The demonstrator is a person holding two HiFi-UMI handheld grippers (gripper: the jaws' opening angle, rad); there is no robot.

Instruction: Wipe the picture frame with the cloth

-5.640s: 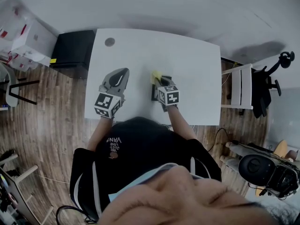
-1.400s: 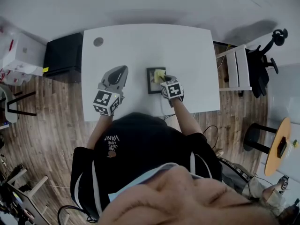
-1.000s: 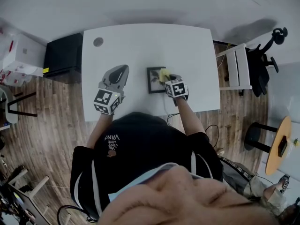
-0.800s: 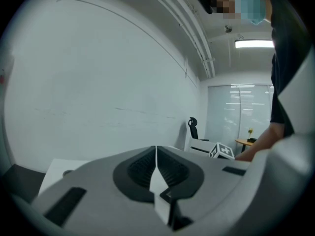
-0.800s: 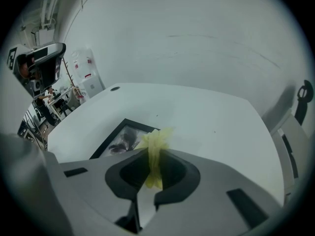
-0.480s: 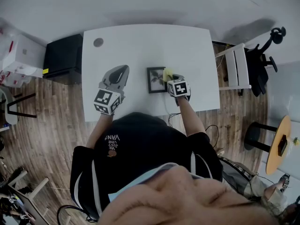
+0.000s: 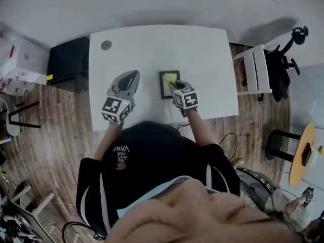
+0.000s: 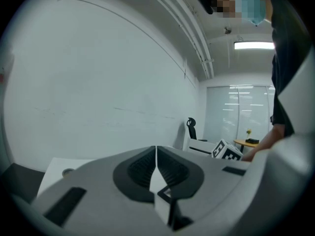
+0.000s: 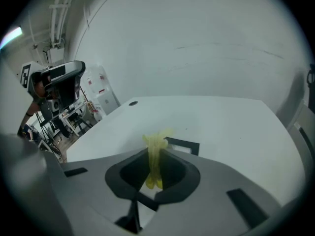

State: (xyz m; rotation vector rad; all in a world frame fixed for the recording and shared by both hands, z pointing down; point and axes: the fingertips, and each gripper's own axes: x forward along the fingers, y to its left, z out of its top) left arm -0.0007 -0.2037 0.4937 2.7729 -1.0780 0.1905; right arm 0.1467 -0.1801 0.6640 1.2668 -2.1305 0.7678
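A small black picture frame [image 7: 167,85] lies flat on the white table [image 7: 152,49], right of centre. My right gripper [image 7: 173,83] is over it, shut on a yellow cloth [image 7: 171,79] that rests on the frame's right part. In the right gripper view the yellow cloth [image 9: 154,160] is pinched between the jaws, and a corner of the frame [image 9: 184,145] shows just beyond it. My left gripper [image 7: 127,79] hovers to the left of the frame, its jaws pressed together on nothing, and the left gripper view shows the same, the left gripper [image 8: 156,157] pointing over the table.
A round grey cable hole [image 7: 106,45] is at the table's far left corner. A black cabinet [image 7: 68,59] stands left of the table, a white chair [image 7: 255,70] and a black office chair [image 7: 286,49] to the right. The table's front edge is near my body.
My right gripper has carried the cloth back left, from the frame's right edge onto the frame. The left gripper has stayed put.
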